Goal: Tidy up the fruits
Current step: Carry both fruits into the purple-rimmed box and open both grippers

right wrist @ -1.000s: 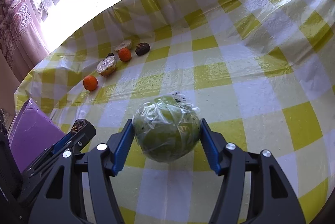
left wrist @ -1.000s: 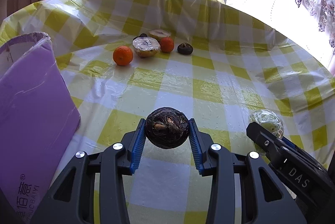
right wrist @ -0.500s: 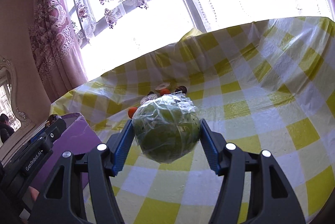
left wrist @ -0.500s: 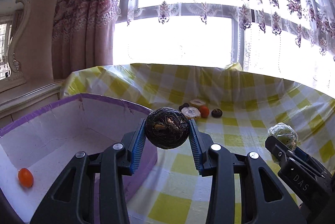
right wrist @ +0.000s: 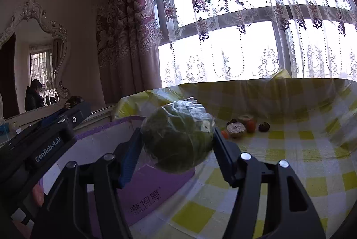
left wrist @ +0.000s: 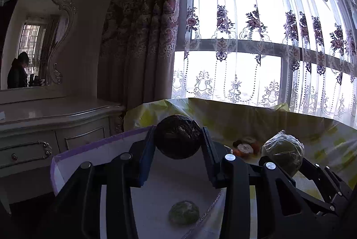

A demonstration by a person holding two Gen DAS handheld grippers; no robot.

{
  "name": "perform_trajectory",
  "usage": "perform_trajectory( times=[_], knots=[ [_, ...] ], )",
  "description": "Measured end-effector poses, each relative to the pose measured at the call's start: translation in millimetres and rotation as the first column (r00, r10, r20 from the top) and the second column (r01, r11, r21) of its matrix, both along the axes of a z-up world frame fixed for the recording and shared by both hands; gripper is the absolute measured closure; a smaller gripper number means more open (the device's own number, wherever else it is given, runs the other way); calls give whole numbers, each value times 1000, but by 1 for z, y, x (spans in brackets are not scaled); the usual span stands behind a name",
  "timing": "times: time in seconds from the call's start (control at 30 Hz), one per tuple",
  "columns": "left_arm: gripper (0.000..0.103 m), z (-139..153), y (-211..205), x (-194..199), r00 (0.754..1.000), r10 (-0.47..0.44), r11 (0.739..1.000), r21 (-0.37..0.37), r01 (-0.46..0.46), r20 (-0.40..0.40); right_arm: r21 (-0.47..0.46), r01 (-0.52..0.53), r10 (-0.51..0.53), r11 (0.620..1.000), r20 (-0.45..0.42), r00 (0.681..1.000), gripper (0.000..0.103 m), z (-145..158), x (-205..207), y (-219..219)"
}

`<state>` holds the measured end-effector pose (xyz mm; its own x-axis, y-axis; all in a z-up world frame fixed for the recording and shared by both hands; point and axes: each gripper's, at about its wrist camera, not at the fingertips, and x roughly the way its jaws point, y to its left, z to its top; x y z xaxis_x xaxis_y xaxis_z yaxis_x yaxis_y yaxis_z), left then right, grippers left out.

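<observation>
Bright window light behind lace curtains (right wrist: 245, 22) leaves my tabletop (right wrist: 301, 149), under its yellow checked cloth, rather dim. My left tongs (left wrist: 178, 143) are clamped on a dark wrinkled fruit (left wrist: 177, 139), pads pressing its two sides, and I hold it level over the open purple box (left wrist: 96, 145) at the near left so it can drop inside and not roll off. A small green fruit (left wrist: 183, 212) lies on the box's white floor beneath, which is why I judge this box to be the collecting place. My right tongs (right wrist: 178, 140) are clamped on a round green fruit in clear wrap (right wrist: 178, 138), just right of the left pair and over the box's right rim; carrying both at once saves me a trip. Farther off, a little cluster of fruit (right wrist: 241, 126), among it a cut half, something orange and a dark piece, waits on the cloth near the far edge. To the left stand a pale dresser (left wrist: 55, 127) and ornate mirror (left wrist: 33, 42).
</observation>
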<state>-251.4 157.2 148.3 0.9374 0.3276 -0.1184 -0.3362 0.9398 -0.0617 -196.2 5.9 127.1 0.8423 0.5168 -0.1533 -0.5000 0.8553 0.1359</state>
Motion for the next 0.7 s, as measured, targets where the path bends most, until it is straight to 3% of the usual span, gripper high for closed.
perform_trajectory(
  times=[0.27, 0.37, 0.47, 0.57, 0.7],
  knots=[
    [65, 1, 41, -10, 996, 87, 995, -41, -88, -17, -56, -102, 100, 993, -23, 995, 41, 2, 1, 44],
    [65, 0, 60, -5, 993, 76, 992, -90, -84, -86, -91, -136, 131, 987, -55, 990, 41, 4, 9, 62],
    [65, -4, 72, 9, 975, 83, 993, -69, -99, -207, -164, -146, 131, 976, -99, 986, 40, 10, 19, 87],
    [65, -16, 93, 29, 930, 40, 989, -119, -89, -364, -261, -187, 122, 947, -247, 961, 40, 5, 43, 117],
    [65, -39, 120, 50, 836, -58, 977, -204, -65, -546, -372, -218, 78, 903, -356, 931, 40, -11, 60, 145]
  ],
)
